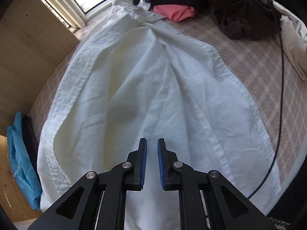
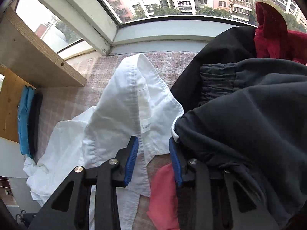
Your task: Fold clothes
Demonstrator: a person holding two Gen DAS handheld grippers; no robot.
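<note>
shirt-spreading seems to be the step in hand: the white shirt (image 1: 145, 88) lies long over the checked bed cover (image 1: 268, 76), not yet folded, with some ridges in the cloth.

from the left wrist view, the left gripper (image 1: 152, 164) hangs above the lower part of the shirt. its blue pads (image 1: 144, 164) stand a little apart, with only a narrow gap, and nothing is between them. i cannot tell if the tips touch the cloth. a pink garment (image 1: 174, 12) and a dark pile (image 1: 245, 17) lie at the far end, and a black cable (image 1: 276, 134) runs along the right side of the bed.

from the right wrist view, the right gripper (image 2: 153, 161) is at the collar end of the white shirt (image 2: 119, 115), near the window (image 2: 172, 0). its jaws are wide apart and hold nothing; the collar stands up between them and beyond. a dark garment (image 2: 249, 124) presses against the right finger.

i think the next move calls for closing on the collar or shoulder, away from the dark cloth, so only the shirt is taken.
</note>
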